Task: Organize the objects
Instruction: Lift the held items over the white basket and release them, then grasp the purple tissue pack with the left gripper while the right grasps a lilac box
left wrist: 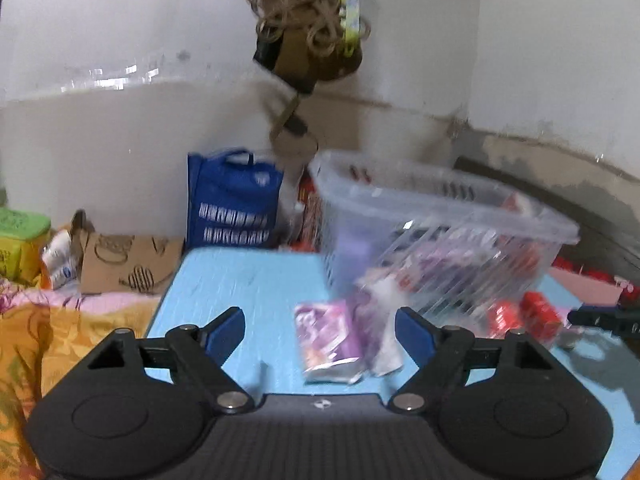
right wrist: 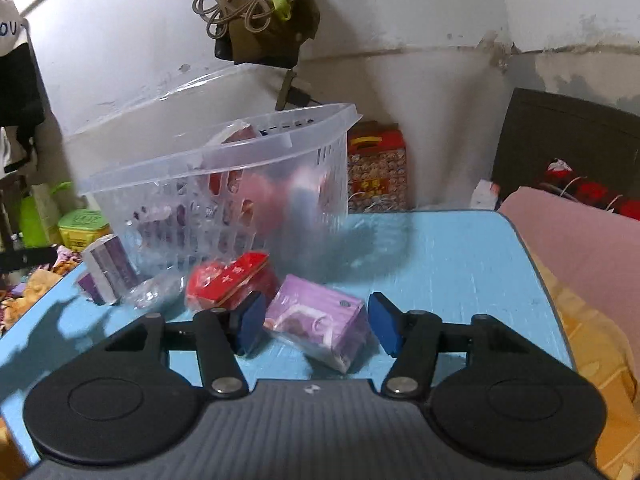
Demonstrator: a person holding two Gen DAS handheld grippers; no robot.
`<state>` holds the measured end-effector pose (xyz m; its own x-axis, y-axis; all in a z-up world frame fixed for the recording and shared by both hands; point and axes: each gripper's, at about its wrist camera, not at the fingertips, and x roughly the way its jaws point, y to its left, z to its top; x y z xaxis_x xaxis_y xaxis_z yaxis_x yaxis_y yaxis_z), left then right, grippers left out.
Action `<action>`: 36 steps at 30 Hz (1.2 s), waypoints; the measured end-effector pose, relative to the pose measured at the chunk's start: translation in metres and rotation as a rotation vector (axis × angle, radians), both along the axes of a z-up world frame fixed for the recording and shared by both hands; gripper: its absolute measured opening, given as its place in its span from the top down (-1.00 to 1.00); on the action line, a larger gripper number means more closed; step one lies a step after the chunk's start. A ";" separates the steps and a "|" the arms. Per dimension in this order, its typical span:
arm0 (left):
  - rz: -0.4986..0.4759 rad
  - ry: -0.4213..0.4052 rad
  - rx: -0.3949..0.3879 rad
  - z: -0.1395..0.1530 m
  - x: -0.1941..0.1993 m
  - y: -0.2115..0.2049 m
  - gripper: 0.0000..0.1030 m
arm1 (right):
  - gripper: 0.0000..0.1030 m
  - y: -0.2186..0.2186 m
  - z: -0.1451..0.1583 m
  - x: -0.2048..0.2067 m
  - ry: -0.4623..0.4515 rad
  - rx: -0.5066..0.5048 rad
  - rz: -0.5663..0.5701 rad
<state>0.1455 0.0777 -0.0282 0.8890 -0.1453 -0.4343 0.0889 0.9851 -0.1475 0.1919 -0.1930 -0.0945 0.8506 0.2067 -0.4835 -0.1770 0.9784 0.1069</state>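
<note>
Our left wrist view low over the table (left wrist: 240, 280), facing the clear basket (left wrist: 440, 216) from its left, our right wrist view close from its right, both sharing basket, table, wall corner.

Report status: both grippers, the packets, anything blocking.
Left gripper open over purple packet. Right gripper open around purple box, pads clear. Clear basket tipped behind; red box beside.
</note>
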 end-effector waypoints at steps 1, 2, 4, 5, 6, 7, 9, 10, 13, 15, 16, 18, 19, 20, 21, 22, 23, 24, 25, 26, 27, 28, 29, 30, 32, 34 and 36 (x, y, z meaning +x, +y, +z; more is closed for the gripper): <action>0.011 0.008 0.009 -0.003 0.003 0.002 -0.64 | -0.41 0.002 -0.001 0.003 0.007 -0.009 0.001; 0.018 0.019 0.017 -0.007 0.007 0.003 -0.64 | -0.46 0.004 -0.002 0.007 0.024 -0.013 0.010; 0.005 0.055 0.018 -0.013 0.015 0.004 -0.64 | -0.47 0.005 -0.007 0.009 0.031 -0.015 0.018; 0.000 0.063 0.018 -0.016 0.019 0.003 -0.64 | -0.48 0.007 -0.009 0.011 0.037 -0.020 0.018; -0.008 0.071 0.025 -0.018 0.022 0.001 -0.64 | -0.49 0.007 -0.010 0.014 0.052 -0.022 0.016; -0.018 0.076 0.035 -0.018 0.026 -0.003 -0.64 | -0.49 0.006 -0.011 0.013 0.054 -0.012 0.017; -0.041 0.078 0.053 -0.022 0.033 -0.012 -0.64 | -0.46 0.005 -0.009 0.012 0.053 0.001 0.036; -0.048 0.086 0.066 -0.023 0.038 -0.015 -0.64 | -0.40 0.006 -0.011 0.015 0.063 -0.007 0.039; -0.046 0.124 0.079 -0.028 0.048 -0.024 -0.51 | -0.22 0.007 -0.011 0.012 0.058 -0.025 0.032; -0.051 0.142 0.032 -0.030 0.050 -0.022 -0.19 | -0.20 0.006 -0.009 0.008 0.043 -0.021 0.033; -0.047 0.152 0.025 -0.030 0.050 -0.021 0.01 | -0.19 0.007 -0.009 0.007 0.034 -0.024 0.034; -0.034 0.128 0.006 -0.029 0.044 -0.020 0.03 | -0.19 0.008 -0.007 0.003 0.008 -0.035 0.031; -0.023 0.092 -0.012 -0.027 0.038 -0.017 0.04 | -0.18 0.010 -0.006 0.002 -0.002 -0.043 0.030; 0.000 0.059 -0.009 -0.025 0.032 -0.017 0.04 | -0.18 0.012 -0.005 0.000 -0.018 -0.054 0.030; 0.000 0.040 -0.015 -0.023 0.028 -0.018 0.04 | -0.18 0.014 -0.004 -0.004 -0.039 -0.068 0.029; -0.025 0.024 -0.041 -0.023 0.025 -0.017 0.04 | -0.18 0.016 -0.003 -0.005 -0.057 -0.079 0.026; -0.059 0.015 -0.071 -0.023 0.023 -0.016 0.04 | -0.18 0.018 -0.002 -0.007 -0.072 -0.085 0.025; -0.083 0.004 -0.095 -0.023 0.021 -0.014 0.03 | -0.18 0.019 -0.002 -0.011 -0.089 -0.087 0.027; -0.085 -0.006 -0.102 -0.023 0.020 -0.012 0.03 | -0.18 0.020 -0.002 -0.012 -0.099 -0.084 0.028; -0.087 -0.022 -0.115 -0.023 0.017 -0.009 0.03 | -0.18 0.020 -0.001 -0.016 -0.119 -0.081 0.026; -0.091 -0.032 -0.125 -0.022 0.015 -0.008 0.03 | -0.18 0.020 0.001 -0.018 -0.136 -0.079 0.018; -0.092 -0.043 -0.136 -0.022 0.013 -0.006 0.03 | -0.18 0.019 0.002 -0.021 -0.157 -0.076 0.011; -0.086 -0.058 -0.146 -0.022 0.010 -0.004 0.03 | -0.18 0.018 0.002 -0.022 -0.169 -0.070 0.006; -0.087 -0.065 -0.151 -0.021 0.012 -0.002 0.03 | -0.18 0.016 0.003 -0.023 -0.174 -0.063 0.003; -0.086 -0.069 -0.160 -0.021 0.011 -0.001 0.03 | -0.18 0.014 0.003 -0.024 -0.183 -0.048 -0.001; -0.086 -0.066 -0.168 -0.022 0.014 -0.001 0.03 | -0.18 0.014 0.003 -0.023 -0.186 -0.046 0.000; -0.081 -0.069 -0.168 -0.022 0.015 0.000 0.03 | -0.18 0.013 0.003 -0.022 -0.193 -0.046 -0.002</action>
<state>0.1603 0.0776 -0.0501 0.8982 -0.2826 -0.3367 0.1821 0.9364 -0.3001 0.1696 -0.1795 -0.0912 0.9287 0.1863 -0.3206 -0.1879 0.9818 0.0262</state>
